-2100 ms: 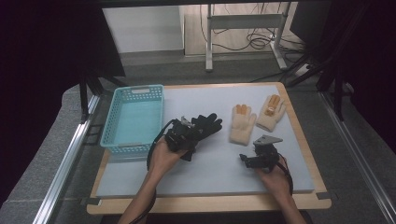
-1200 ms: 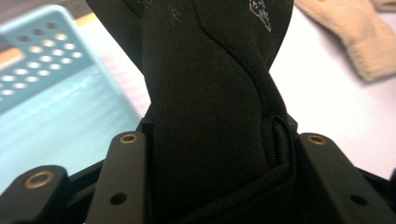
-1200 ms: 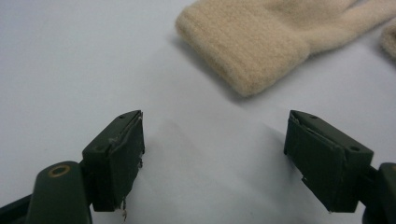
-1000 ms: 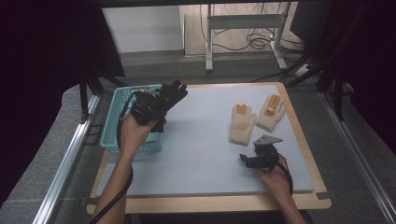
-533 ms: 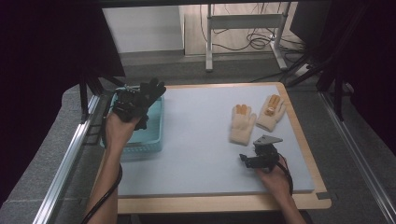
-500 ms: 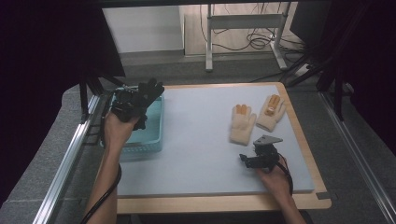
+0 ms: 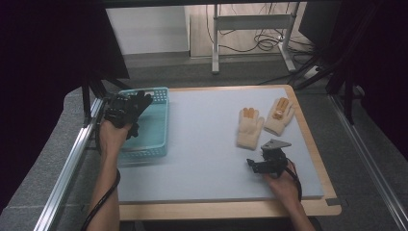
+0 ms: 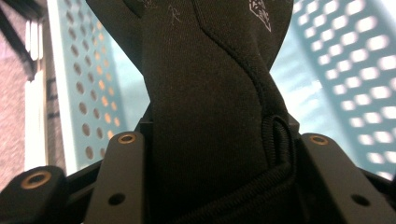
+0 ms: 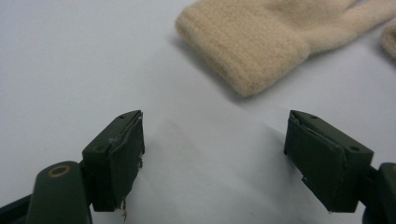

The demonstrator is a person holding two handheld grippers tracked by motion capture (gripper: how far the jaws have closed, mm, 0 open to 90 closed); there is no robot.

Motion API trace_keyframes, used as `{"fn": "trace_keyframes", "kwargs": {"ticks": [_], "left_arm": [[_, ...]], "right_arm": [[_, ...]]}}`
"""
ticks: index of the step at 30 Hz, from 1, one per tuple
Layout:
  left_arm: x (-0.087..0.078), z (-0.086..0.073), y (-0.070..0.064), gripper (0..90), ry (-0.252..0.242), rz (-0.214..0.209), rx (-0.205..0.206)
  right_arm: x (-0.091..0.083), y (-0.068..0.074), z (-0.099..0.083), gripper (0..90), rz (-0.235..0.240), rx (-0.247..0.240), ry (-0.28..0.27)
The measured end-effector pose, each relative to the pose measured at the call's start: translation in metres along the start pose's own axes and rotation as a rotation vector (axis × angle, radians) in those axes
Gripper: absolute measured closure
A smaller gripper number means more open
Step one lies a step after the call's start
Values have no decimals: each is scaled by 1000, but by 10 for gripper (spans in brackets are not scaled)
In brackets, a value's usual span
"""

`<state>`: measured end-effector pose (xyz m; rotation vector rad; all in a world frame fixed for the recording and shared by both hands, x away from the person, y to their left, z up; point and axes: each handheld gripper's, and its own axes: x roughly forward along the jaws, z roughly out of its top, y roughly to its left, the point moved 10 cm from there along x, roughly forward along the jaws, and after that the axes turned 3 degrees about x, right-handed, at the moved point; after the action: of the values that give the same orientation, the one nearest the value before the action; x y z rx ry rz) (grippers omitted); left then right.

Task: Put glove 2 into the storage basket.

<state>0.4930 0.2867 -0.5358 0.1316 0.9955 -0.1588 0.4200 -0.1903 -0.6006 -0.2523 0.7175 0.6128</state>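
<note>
My left gripper is shut on a black glove, held over the left part of the light blue perforated basket. In the left gripper view the black glove is pinched between the jaws, with the basket wall behind it. My right gripper rests open on the pale mat, with nothing between its fingers. Just beyond it lies a cream knitted glove, its cuff facing the jaws. A second cream glove lies to its right.
The pale blue mat covers a wooden board on the table. A metal rail runs along the left side. Cables and a metal stand are on the floor behind the table.
My left gripper carried the black glove from the middle of the mat leftward to the basket. The right gripper stayed where it was.
</note>
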Motion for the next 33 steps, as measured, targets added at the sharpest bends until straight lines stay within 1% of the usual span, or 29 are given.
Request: {"fn": "trace_keyframes", "kwargs": {"ticks": [1, 2, 3, 5, 7, 8, 9, 10, 13, 15, 18, 23, 25, 27, 28, 30, 33], "left_arm": [[7, -3, 4, 542, 20, 6, -13], [7, -3, 4, 542, 20, 6, -13], [13, -5, 7, 541, 41, 14, -18], [20, -7, 10, 540, 66, 23, -22], [26, -10, 14, 539, 92, 45, -26], [26, -10, 14, 538, 92, 45, -26], [31, -13, 19, 537, 116, 69, -31], [33, -14, 21, 536, 127, 75, -36], [38, -16, 26, 534, 144, 71, -57], [40, -16, 27, 530, 147, 74, -61], [46, -17, 29, 524, 165, 73, -71], [53, -18, 29, 513, 187, 79, -59], [56, -18, 29, 504, 201, 100, -41], [58, -18, 29, 476, 209, 105, -33], [59, -18, 29, 453, 222, 110, -18], [60, -18, 28, 414, 232, 110, -4], [61, -17, 26, 335, 230, 108, 13]], "right_arm": [[0, 0, 0, 196, 0, 0, 0], [0, 0, 0, 196, 0, 0, 0], [0, 0, 0, 196, 0, 0, 0], [0, 0, 0, 196, 0, 0, 0], [0, 0, 0, 196, 0, 0, 0], [0, 0, 0, 196, 0, 0, 0], [0, 0, 0, 196, 0, 0, 0], [0, 0, 0, 196, 0, 1, 0], [0, 0, 0, 196, 0, 1, 0], [0, 0, 0, 196, 0, 1, 0], [0, 0, 0, 196, 0, 0, 0], [0, 0, 0, 195, 1, 0, 0], [0, 0, 0, 195, 1, 1, 0], [0, 0, 0, 195, 1, 0, 0], [0, 0, 0, 195, 1, 0, -1], [0, 0, 0, 195, 1, 0, 0], [0, 0, 0, 195, 1, 1, 0]]}}
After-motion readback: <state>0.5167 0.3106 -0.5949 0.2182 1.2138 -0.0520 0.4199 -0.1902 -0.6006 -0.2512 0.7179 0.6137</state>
